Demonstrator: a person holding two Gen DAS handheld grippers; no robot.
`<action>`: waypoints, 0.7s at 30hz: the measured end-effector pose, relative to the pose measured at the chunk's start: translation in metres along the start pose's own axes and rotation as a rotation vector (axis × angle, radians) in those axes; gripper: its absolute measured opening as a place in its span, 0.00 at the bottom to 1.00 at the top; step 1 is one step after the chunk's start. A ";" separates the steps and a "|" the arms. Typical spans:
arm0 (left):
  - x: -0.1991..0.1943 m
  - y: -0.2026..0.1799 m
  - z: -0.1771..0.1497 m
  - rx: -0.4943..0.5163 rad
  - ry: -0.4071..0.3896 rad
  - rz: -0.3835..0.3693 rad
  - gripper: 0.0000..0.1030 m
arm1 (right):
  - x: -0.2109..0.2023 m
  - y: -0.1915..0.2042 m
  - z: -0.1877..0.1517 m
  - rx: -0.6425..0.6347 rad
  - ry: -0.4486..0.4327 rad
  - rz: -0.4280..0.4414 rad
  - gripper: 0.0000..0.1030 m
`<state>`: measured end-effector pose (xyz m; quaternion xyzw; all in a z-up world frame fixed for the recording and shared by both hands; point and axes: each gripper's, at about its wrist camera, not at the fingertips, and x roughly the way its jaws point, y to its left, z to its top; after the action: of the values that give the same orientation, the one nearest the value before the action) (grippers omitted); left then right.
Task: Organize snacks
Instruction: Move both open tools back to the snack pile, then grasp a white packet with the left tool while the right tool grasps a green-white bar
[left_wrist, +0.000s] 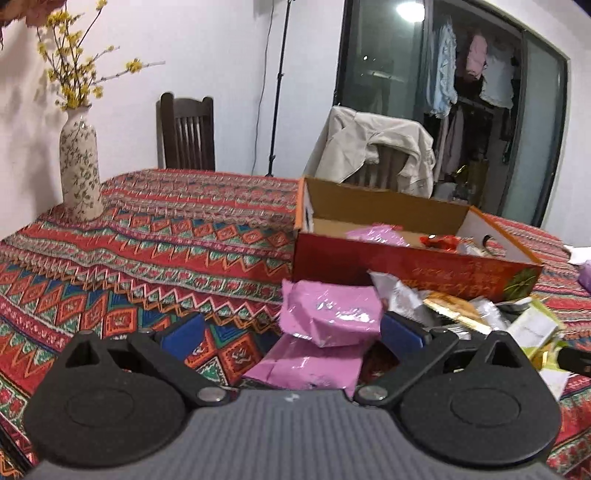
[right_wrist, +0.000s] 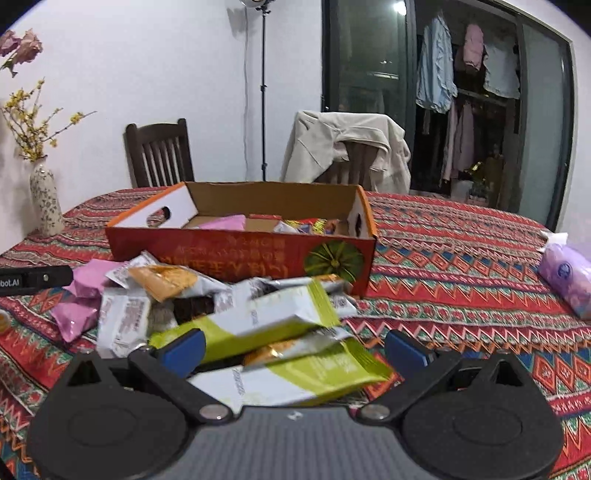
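In the left wrist view my left gripper (left_wrist: 291, 332) is open over two pink snack packets. The upper pink packet (left_wrist: 332, 314) lies between the blue pads, close to the right one, and the lower pink packet (left_wrist: 306, 365) sits under it. Behind them stands a red cardboard box (left_wrist: 406, 266) holding a pink packet and a red wrapper. My right gripper (right_wrist: 295, 350) is open around two green-and-white packets (right_wrist: 258, 325), at the near side of a heap of white, orange and pink packets (right_wrist: 162, 291). The same box (right_wrist: 240, 258) stands just beyond the heap.
A flowered vase (left_wrist: 79, 166) stands at the table's far left corner. A purple tissue pack (right_wrist: 567, 280) lies at the right. Two chairs are behind the table, one draped with a beige jacket (right_wrist: 347, 147). Part of the left gripper's black body (right_wrist: 37, 280) shows at the left.
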<state>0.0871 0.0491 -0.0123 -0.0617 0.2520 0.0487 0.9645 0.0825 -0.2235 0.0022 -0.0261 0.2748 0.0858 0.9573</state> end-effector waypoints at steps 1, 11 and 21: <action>0.002 0.001 -0.001 -0.003 0.007 -0.002 1.00 | 0.001 -0.001 0.000 0.003 0.002 -0.008 1.00; 0.008 0.010 -0.003 -0.044 0.010 -0.043 1.00 | 0.014 0.002 0.005 0.002 0.021 -0.013 1.00; 0.010 0.013 -0.004 -0.070 0.022 -0.065 1.00 | 0.040 0.037 0.023 -0.017 0.055 -0.024 1.00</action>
<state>0.0926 0.0620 -0.0220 -0.1040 0.2584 0.0255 0.9601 0.1214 -0.1785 0.0000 -0.0397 0.2998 0.0757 0.9502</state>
